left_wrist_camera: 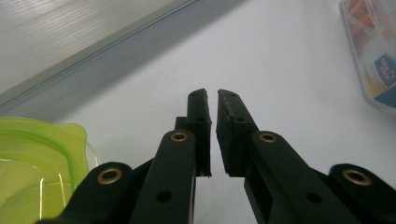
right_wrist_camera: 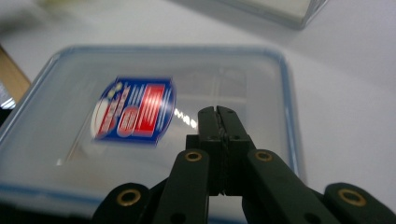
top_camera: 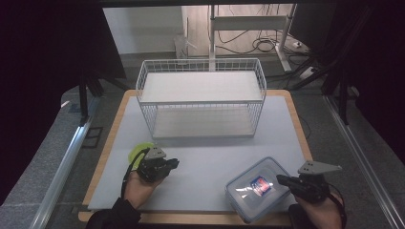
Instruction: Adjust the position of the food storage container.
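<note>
Nearest the high camera, at the front right of the table (top_camera: 200, 164), lies the clear lidded container (top_camera: 255, 188) — a rounded rectangle lying flat, lid up, turned askew so that its long axis runs from the near-left edge toward the far right. Its red-and-blue label (top_camera: 261, 185) sits near the middle of the lid. Over its right edge hangs the right gripper (top_camera: 282, 180), pointing left across the lid; in the right gripper view the jaws are pressed together with nothing between them, their tips just above the lid beside the label (right_wrist_camera: 133, 109). Well apart at the front left, the left gripper (top_camera: 175, 163) points right, its jaws only a narrow slit apart and empty — just behind it lies a green lid (top_camera: 138, 152). Farther back stands a white wire basket (top_camera: 200, 98).
</note>
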Action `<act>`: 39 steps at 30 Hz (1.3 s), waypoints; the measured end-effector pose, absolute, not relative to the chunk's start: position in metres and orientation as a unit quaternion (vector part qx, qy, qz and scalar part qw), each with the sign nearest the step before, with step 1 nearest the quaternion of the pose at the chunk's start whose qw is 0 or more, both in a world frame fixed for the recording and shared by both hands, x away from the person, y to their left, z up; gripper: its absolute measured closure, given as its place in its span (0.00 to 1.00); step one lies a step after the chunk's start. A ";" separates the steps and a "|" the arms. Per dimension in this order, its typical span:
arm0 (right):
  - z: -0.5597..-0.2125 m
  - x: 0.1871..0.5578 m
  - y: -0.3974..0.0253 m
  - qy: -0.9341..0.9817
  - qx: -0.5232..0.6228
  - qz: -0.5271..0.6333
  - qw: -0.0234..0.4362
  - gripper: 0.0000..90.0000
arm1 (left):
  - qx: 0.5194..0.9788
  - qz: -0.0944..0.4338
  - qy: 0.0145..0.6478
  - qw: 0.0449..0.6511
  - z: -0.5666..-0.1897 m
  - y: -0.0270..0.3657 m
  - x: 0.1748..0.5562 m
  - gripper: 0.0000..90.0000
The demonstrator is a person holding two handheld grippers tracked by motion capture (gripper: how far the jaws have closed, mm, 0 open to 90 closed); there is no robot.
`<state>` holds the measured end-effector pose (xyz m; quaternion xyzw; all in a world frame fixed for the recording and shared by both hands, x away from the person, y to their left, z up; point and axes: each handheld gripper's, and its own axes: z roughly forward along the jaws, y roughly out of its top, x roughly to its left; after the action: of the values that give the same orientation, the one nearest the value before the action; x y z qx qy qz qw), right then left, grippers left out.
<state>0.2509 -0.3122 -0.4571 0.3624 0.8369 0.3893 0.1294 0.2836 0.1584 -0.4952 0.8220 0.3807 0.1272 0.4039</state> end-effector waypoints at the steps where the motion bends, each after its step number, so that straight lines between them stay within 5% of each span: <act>1: -0.458 0.247 -0.314 0.836 0.361 0.394 0.127 1.00 | 0.822 0.128 0.381 0.403 -0.496 0.158 0.284 0.94; 14: -0.463 0.206 -0.314 0.865 0.327 0.374 0.071 1.00 | 0.827 0.125 0.373 0.402 -0.497 0.153 0.289 0.94; 39: -0.472 0.213 -0.312 0.878 0.309 0.365 0.015 1.00 | 0.828 0.118 0.371 0.402 -0.498 0.152 0.291 0.93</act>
<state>0.2130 -0.3116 -0.4720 0.3086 0.8781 0.3653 0.0150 0.2908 0.1522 -0.4980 0.8285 0.3712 0.1180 0.4024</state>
